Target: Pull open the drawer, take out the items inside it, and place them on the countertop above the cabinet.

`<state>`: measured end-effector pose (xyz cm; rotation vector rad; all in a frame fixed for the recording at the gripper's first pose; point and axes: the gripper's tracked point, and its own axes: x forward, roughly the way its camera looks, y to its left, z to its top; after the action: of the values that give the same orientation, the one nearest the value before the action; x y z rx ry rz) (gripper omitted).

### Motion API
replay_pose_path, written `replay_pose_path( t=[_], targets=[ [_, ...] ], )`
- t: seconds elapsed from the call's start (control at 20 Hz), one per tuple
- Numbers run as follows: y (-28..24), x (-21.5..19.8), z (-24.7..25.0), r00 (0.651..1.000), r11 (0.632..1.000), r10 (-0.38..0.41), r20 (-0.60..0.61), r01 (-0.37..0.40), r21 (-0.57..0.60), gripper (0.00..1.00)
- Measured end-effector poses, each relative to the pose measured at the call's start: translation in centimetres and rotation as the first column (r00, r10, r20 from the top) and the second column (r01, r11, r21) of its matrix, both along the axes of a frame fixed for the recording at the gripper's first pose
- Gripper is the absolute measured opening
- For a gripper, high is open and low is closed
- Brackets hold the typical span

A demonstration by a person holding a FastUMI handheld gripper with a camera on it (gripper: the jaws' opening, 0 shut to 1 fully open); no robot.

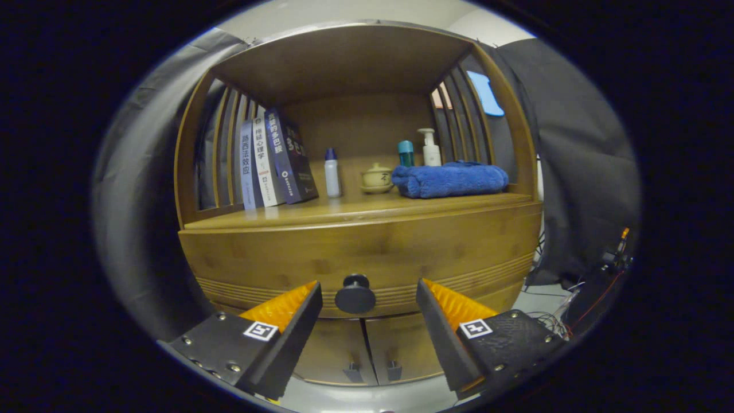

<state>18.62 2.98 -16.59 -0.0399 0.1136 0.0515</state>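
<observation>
A wooden cabinet stands ahead of me with its drawer closed. The drawer's round dark knob sits midway between my two fingers, just beyond their tips. My gripper is open, its fingers spread to either side of the knob without touching it. The countertop above the drawer forms the floor of an open shelf. Whatever lies inside the drawer is hidden.
On the countertop stand three books at the left, a small white bottle, a lidded ceramic cup, a folded blue towel, a teal bottle and a pump bottle. Below the drawer are two cabinet doors. Cables lie at the right.
</observation>
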Motion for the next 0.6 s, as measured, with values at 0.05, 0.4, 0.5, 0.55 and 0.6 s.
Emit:
replay_pose_path(
  t=[0.05, 0.4, 0.5, 0.55, 0.6],
  targets=[
    [0.3, 0.8, -0.3, 1.000, 1.000, 0.014, 0.006, -0.014, -0.011, 0.99],
    [1.1, 3.5, -1.1, 0.999, 0.999, -0.021, 0.031, 0.022, -0.024, 0.41],
    [1.2, 3.2, -1.5, 0.998, 0.996, -0.051, 0.034, 0.053, -0.069, 0.41],
    [1.2, 3.2, -1.4, 0.997, 0.995, -0.061, 0.039, 0.064, -0.078, 0.42],
    [1.4, 3.3, -1.4, 0.997, 0.993, -0.055, 0.049, 0.060, -0.102, 0.42]
  ],
)
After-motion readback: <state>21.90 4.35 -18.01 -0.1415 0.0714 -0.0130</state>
